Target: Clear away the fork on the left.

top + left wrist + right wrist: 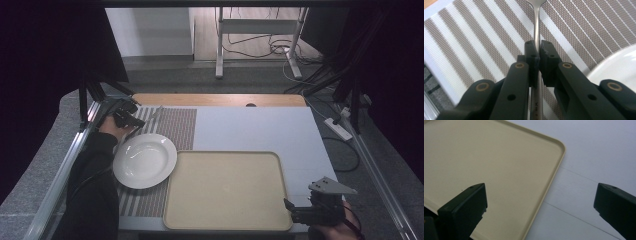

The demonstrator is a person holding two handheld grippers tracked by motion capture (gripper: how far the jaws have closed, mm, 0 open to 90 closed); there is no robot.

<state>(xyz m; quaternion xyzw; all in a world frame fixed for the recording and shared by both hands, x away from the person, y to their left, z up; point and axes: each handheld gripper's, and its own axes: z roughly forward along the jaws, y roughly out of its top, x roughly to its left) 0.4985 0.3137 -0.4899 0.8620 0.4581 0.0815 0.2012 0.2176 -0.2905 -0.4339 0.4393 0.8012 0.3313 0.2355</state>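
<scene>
My left gripper (pixel 134 121) is at the far left of the table, over the striped placemat (pixel 176 125), just behind the white plate (pixel 145 160). It is shut on the handle of a metal piece of cutlery (pixel 154 115). In the left gripper view the pads (pixel 533 56) pinch the thin steel handle (pixel 537 25), which runs up past the jaws over the placemat (pixel 474 37); its head is cut off by the frame, and the plate's rim (pixel 619 67) shows at the right. My right gripper (pixel 291 209) stands open at the beige tray's (pixel 225 190) near right corner, nothing between its jaws (pixel 540 195).
The tray (pixel 486 157) lies on a white tabletop (pixel 260 130) and overlaps the placemat's right side. A wooden strip (pixel 215 99) runs along the table's far edge. Metal rails (pixel 65 165) flank the table, and cables and a power strip (pixel 338 128) lie beyond the right side.
</scene>
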